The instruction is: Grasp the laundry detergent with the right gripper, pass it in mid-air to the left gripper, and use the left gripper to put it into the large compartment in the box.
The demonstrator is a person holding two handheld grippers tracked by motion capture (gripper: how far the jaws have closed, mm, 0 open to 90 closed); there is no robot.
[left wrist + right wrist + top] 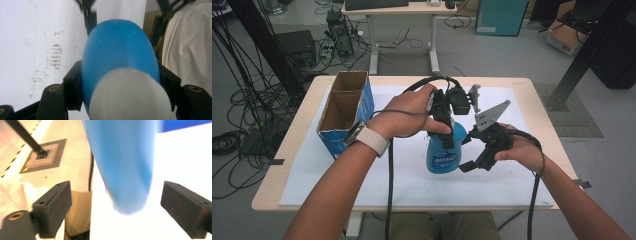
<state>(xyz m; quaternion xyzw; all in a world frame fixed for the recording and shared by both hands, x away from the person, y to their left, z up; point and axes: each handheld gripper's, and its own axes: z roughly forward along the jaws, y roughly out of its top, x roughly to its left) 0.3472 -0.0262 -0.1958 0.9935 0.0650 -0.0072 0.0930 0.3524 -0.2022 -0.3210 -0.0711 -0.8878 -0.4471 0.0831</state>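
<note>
A blue plastic bottle with a printed label is upright over the white sheet at the table's middle. My left gripper comes down from above and is shut on its upper part. In the left gripper view the black pads press both sides of the blue bottle just below its white cap. My right gripper sits just right of the bottle's lower body. In the right gripper view its pads stand wide open, with the blue bottle ahead between them and untouched.
An open cardboard box with blue sides stands at the table's left. A white sheet covers most of the tabletop. A second desk stands behind, and cables lie on the floor at the far left.
</note>
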